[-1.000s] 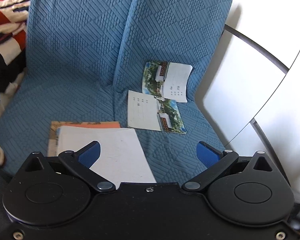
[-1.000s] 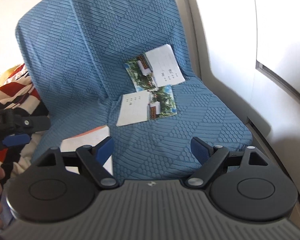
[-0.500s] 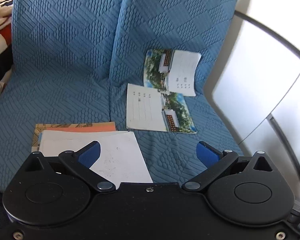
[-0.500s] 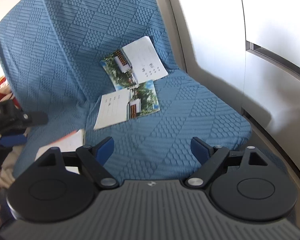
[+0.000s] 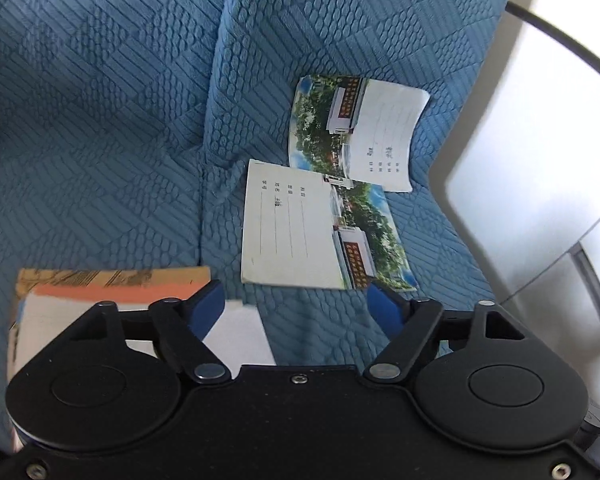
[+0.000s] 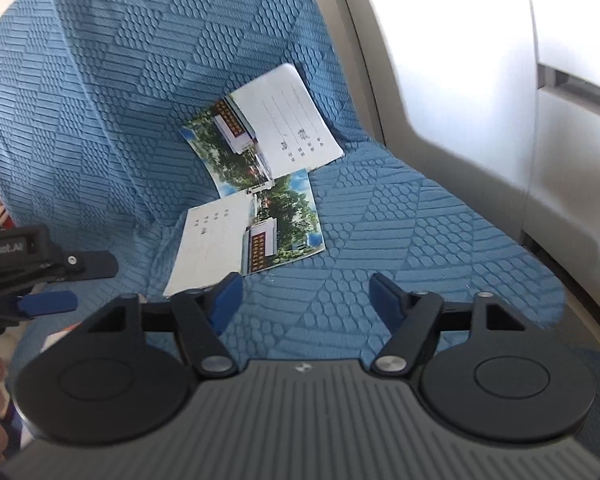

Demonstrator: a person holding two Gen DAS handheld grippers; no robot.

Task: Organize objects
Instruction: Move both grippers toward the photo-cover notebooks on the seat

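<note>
Landmark: blue quilted sofa cover (image 5: 100,128). Flat photo-cover notebook (image 5: 320,232) on its seat, second one (image 5: 360,132) against backrest; bare fabric toward the front edge. Left gripper (image 5: 296,308) and right gripper (image 6: 306,298): jaws just been closing, part-open, nothing between. Notebook print unreadable.

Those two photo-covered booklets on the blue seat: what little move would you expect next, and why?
Probably the right gripper eases forward to the near booklet and takes its front edge. That booklet lies flat on the blue seat cover, just ahead of the fingers, its far corner overlapping the far booklet propped on the backrest. The jaws have just been closing with nothing between them, and the left gripper hovers over another stack.
</note>
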